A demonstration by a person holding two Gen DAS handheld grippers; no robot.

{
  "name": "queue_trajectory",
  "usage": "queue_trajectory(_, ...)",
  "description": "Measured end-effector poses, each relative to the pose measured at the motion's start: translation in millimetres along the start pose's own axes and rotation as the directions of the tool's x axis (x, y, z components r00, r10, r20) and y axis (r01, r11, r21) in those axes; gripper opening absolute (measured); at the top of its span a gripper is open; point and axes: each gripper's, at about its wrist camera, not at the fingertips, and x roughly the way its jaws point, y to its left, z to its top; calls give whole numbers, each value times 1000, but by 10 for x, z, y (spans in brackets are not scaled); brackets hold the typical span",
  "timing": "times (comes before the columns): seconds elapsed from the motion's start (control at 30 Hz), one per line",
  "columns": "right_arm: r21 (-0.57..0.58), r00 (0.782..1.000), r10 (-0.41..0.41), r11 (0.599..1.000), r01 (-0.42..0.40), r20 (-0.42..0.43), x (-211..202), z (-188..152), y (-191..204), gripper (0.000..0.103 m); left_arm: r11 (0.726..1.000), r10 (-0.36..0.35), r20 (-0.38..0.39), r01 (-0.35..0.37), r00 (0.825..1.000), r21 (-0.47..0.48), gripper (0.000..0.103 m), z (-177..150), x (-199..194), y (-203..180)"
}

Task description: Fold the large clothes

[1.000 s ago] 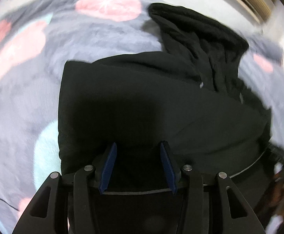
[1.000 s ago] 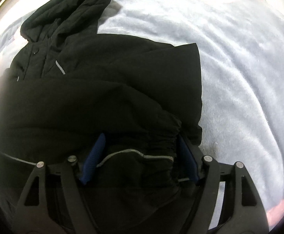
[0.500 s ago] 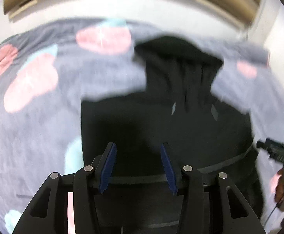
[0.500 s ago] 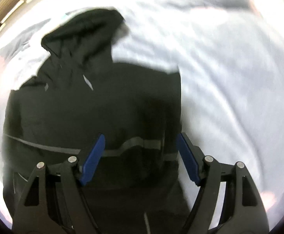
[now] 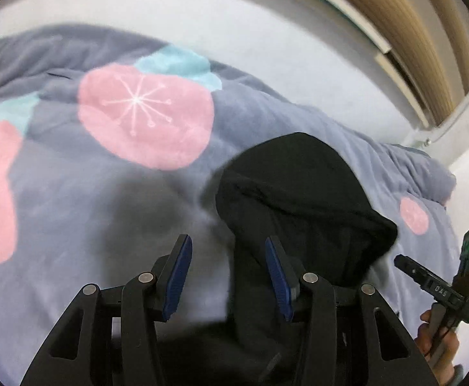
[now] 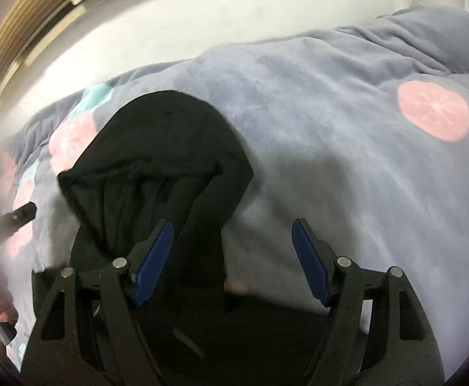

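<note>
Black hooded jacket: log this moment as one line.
black hooded jacket on blanket | left gripper open | right gripper open | neither holding

A grey-blue fleece blanket [image 5: 266, 122] with pink and teal round patches is covering the bed. A plain white wall [image 5: 250, 22] is rising behind it. Tan slatted blinds [image 5: 405, 32] are hanging at the upper edge.

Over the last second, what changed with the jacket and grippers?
Both views swung from the black jacket's body up to its hood. The left gripper and right gripper moved toward the hood, jaws open and empty throughout. The jacket stayed on the blanket.
</note>
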Motion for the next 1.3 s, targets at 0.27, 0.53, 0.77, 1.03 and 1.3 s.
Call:
queue_trajectory(0.27, -31, 998, -26, 999, 24, -53, 519, 140, 102, 38, 998, 56, -52, -56, 997, 3, 40, 222, 743, 11)
queue_trajectory(0.53, -75, 997, 64, 995, -60, 49, 212, -45, -23, 6, 995, -103, 8, 103, 995, -8, 12, 177, 341, 192)
queue_trajectory(0.77, -149, 991, -18, 989, -2, -131, 830, -299, 8, 20, 993, 30, -162, -11, 986, 117, 20, -106, 937, 268)
queue_trajectory(1.03, -223, 999, 16, 975, -22, -32, -97, -357, -11, 61, 954, 101, -30, -89, 994, 287, 34, -232, 97, 170)
queue_trajectory(1.3, -205, 993, 97, 975, -82, 66, -233, 126, 505, 61, 973, -93, 84, 72, 992, 220, 41, 218, -35, -249)
